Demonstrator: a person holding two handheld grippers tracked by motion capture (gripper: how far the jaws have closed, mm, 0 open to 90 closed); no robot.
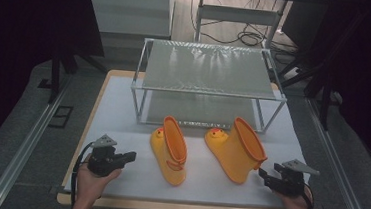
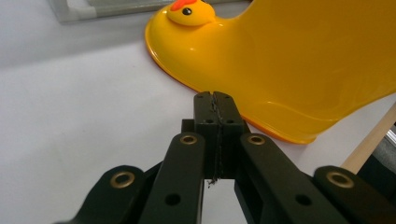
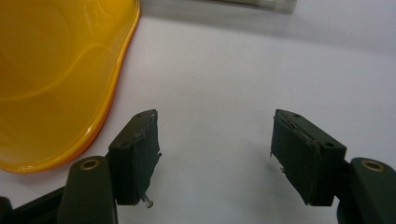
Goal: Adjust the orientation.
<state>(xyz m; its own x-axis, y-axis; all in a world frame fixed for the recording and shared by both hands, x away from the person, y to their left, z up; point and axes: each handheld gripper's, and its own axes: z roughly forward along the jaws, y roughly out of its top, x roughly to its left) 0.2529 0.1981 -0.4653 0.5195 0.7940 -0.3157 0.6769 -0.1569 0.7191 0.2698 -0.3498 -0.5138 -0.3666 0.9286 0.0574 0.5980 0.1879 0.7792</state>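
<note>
Two yellow rubber boots with duck faces lie on their sides on the white table cover. The left boot (image 1: 170, 148) lies just right of my left gripper (image 1: 130, 156), whose jaws are pressed together with nothing between them (image 2: 215, 105); the boot's sole side and duck face (image 2: 280, 70) are close ahead of it. The right boot (image 1: 238, 146) lies just left of my right gripper (image 1: 263, 174). That gripper (image 3: 215, 140) stands open over bare cover, with the boot's rim (image 3: 56, 84) at its left.
A two-level metal shelf rack (image 1: 209, 68) stands behind the boots at the middle of the table. The wooden table edge (image 1: 185, 206) runs along the front. Dark curtains and cables lie beyond the table.
</note>
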